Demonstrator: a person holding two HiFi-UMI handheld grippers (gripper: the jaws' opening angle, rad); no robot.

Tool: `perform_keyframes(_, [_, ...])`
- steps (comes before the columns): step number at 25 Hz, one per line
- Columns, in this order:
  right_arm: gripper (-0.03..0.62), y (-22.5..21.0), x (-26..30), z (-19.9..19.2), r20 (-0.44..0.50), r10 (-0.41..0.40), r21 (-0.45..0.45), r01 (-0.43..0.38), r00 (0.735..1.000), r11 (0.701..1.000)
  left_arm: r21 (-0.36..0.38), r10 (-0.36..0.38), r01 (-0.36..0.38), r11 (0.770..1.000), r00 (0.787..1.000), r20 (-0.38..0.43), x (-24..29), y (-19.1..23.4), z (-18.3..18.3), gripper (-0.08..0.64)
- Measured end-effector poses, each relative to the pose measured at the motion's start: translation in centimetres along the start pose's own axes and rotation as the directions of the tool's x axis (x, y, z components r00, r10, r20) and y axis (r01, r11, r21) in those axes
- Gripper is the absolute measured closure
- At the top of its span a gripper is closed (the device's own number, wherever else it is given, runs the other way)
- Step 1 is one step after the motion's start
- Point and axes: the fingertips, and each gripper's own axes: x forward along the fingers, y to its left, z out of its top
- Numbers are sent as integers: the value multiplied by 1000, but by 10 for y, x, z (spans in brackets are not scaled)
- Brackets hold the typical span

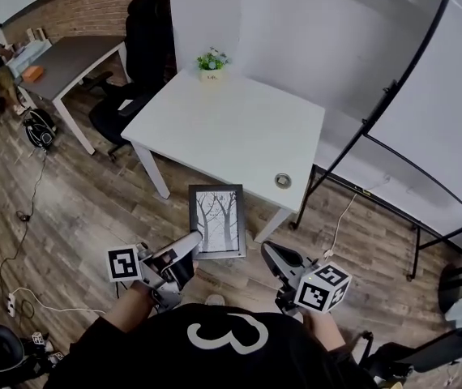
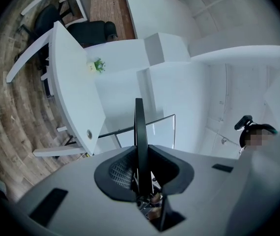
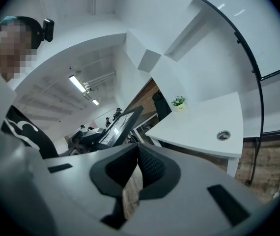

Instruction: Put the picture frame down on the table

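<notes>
Left hand-held gripper (image 1: 189, 248): jaws clamped on the lower left edge of the picture frame (image 1: 217, 221). In its own view the left hand-held gripper (image 2: 141, 166) grips the picture frame (image 2: 139, 132) edge-on, a thin dark strip rising straight up between the pads.

Right hand-held gripper (image 1: 270, 254): just beside the frame's lower right corner and apart from it. In its own view the right hand-held gripper (image 3: 136, 149) has pad tips meeting and nothing between them.

Picture frame: dark border, print of bare trees, face turned up. It is held in the air over the wooden floor (image 1: 77, 217), near the front edge of the desk (image 1: 231, 128) and not on it. From the right it (image 3: 118, 127) shows tilted.

Desk: white, rectangular. It has a round cable grommet (image 1: 283, 181) near the front corner and a small potted plant (image 1: 211, 61) at the far edge.

Surroundings: black office chair (image 1: 142, 47) behind the desk on the left. A whiteboard on a black stand (image 1: 434, 104) is on the right.
</notes>
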Motion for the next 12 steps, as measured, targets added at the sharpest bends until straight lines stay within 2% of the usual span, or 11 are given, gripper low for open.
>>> perform_keyframes(4, [569,-10,18,1,-8,-26,11,26,1000,1000,-52,-16,16,999,1000,6,4,17,16,479])
perform_keyframes(12, [569,-17,28,6,-1,-55,10,55,998,998,-85,-15,14,996,1000,-13,11,35,24,479])
